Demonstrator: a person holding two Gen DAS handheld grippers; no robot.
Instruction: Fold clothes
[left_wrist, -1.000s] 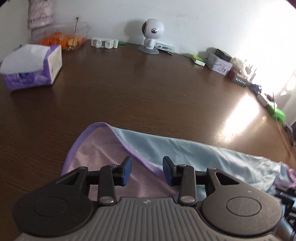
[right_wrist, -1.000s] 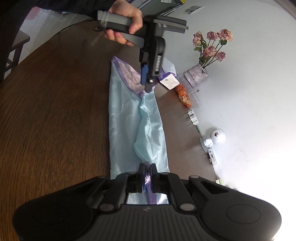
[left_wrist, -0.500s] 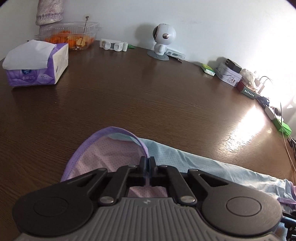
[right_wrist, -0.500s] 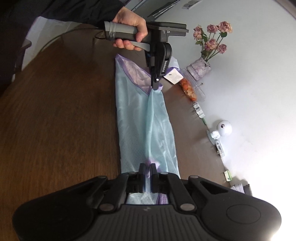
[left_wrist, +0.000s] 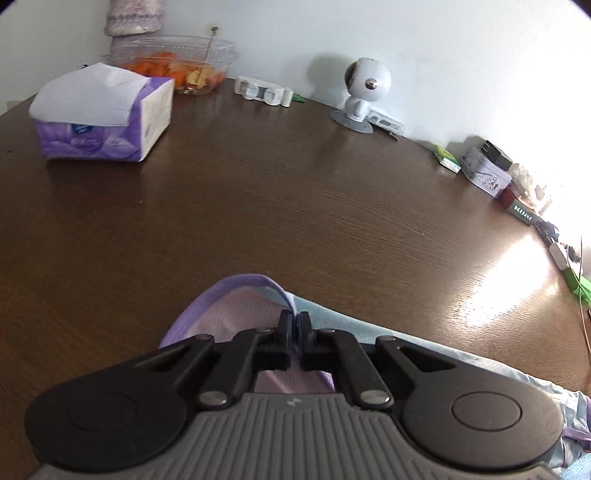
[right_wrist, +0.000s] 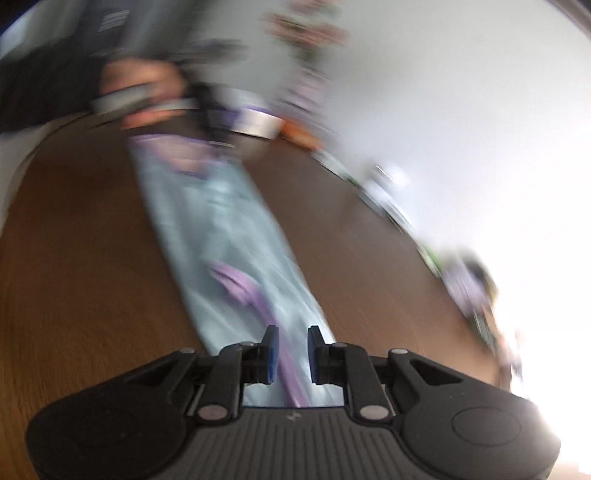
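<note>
Now the garment (left_wrist: 236, 321), one pale blue piece with purple trim, lies stretched in a long strip on the table (left_wrist: 295, 206), and the risk sits at its two ends. One end is pinched at the purple hem by the left gripper (left_wrist: 294, 325), whose jaws are closed tight on the cloth; at the other end the right gripper (right_wrist: 290, 350) stands with jaws apart, straddling the purple strap but holding nothing. With only one end gripped, any pull from the left would likely drag the whole strip across the wood and skew or bunch the fold already laid in. The right-wrist view is badly smeared, so I cannot tell how flat the cloth lies. Beyond the cloth, a sweep toward the wall could knock clutter there: one tissue box (left_wrist: 99, 118), one clear tub (left_wrist: 173, 70) of cut fruit, one small white camera (left_wrist: 364, 92), and a row of small boxes too many and too blurred to count.
</note>
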